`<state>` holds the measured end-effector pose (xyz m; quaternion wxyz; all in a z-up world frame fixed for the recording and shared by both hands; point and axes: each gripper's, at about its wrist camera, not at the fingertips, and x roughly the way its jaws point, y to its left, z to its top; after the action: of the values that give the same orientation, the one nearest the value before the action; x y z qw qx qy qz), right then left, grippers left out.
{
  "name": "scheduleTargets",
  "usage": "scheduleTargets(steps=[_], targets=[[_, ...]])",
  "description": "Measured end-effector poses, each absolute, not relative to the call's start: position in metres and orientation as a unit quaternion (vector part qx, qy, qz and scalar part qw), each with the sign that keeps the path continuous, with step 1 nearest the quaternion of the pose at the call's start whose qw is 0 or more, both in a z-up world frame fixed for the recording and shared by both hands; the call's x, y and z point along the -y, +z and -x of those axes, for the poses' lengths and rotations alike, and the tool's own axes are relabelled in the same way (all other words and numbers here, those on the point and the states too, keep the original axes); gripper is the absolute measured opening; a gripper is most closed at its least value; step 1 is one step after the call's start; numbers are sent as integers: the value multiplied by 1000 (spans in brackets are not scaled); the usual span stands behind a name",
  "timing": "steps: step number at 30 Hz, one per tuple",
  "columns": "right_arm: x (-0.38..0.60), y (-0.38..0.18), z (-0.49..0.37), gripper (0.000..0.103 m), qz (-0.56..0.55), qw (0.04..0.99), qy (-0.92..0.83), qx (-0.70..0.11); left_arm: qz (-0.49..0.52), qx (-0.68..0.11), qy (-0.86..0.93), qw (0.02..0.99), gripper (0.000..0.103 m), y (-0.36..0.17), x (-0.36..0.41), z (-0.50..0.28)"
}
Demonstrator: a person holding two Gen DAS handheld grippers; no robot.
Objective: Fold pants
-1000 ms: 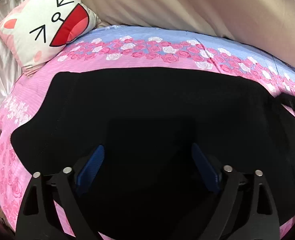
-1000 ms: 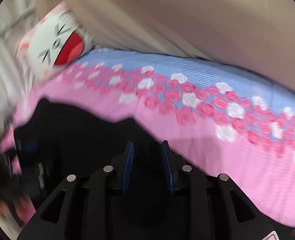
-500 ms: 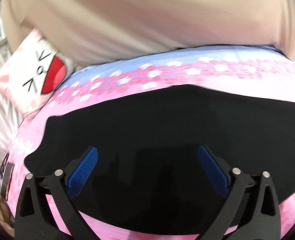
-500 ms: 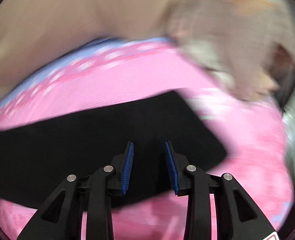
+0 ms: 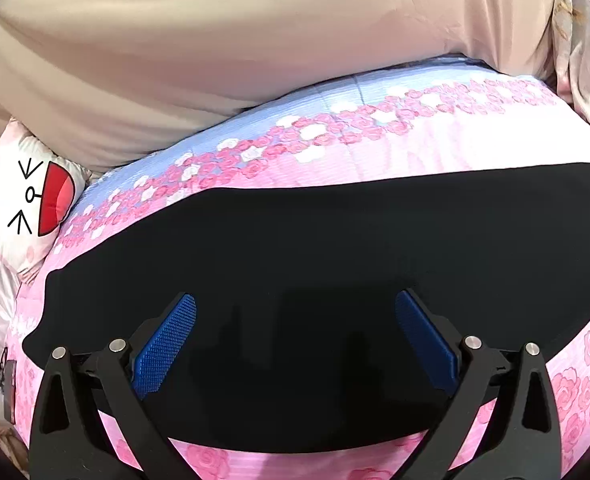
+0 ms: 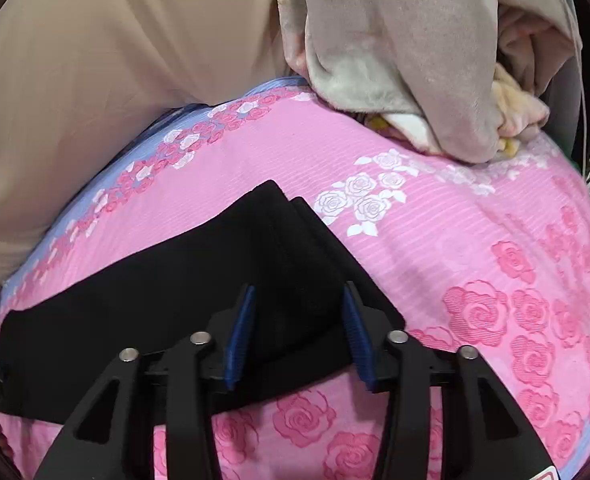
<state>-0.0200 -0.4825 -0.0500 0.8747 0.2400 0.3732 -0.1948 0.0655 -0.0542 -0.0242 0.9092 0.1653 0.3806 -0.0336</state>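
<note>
Lying flat across a bed, the black pants (image 5: pixel 315 248) stretch as a long dark band over a pink bedspread (image 5: pixel 395 160) printed with pink and white roses and edged with a pale blue strip. In the left wrist view the left hand-held gripper (image 5: pixel 295 340) hangs over the middle of the fabric with its blue pads spread wide and nothing between them. Whether its tips touch the cloth cannot be told. In the right wrist view the right hand-held gripper (image 6: pixel 297 332) sits over one end of the pants (image 6: pixel 167 288), where two layers show as offset corners, one just beside the other. Its blue pads stand partly apart, with black cloth seen in the gap; whether they pinch any of it cannot be told.

A white cushion (image 5: pixel 27 208) with a cartoon face, drawn in black strokes with a red open mouth, leans at the far left edge of the bed. Behind the bed hangs a wide beige cloth (image 5: pixel 255 52). A crumpled grey-beige plush blanket (image 6: pixel 407 60) lies heaped at the far corner of the bedspread (image 6: pixel 475 248) in the right view. No writing or brand can be read anywhere; a red-outlined mark at the bottom right edge of the right view is cut off.
</note>
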Motion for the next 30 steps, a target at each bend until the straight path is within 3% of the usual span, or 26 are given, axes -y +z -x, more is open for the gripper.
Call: scheduleTargets(steps=[1,2,8,10,13,15,20,22,23,30], targets=[[484,-49,19,27,-240,877,-196,-367,-165,-383,-35,908,98,-26,57,-66],[484,-48,19,7,-232,878,-200,-367,-163,-387,-36,907,98,-27,58,-67],[482,-36,42,7,-207,878,-222,-370,-166,-398,-46,901,98,-35,68,-70],[489,-56,35,11,-224,865,-208,-398,-169,-408,-43,896,98,-44,70,-74],[493,-40,43,31,-235,869,-199,-388,-166,-414,-42,894,98,-48,68,-74],[495,-31,53,59,-234,873,-218,-369,-166,-408,-45,897,98,-46,66,-71],[507,-53,40,61,-281,858,-184,-388,-162,-410,-44,897,98,-48,57,-69],[502,-54,34,51,-261,864,-194,-385,-160,-404,-43,900,98,-45,53,-66],[500,-52,33,19,-254,864,-197,-388,-160,-400,-41,901,98,-44,51,-65],[441,-10,16,20,-288,892,-88,-338,-128,-384,-15,914,98,-29,2,-64]])
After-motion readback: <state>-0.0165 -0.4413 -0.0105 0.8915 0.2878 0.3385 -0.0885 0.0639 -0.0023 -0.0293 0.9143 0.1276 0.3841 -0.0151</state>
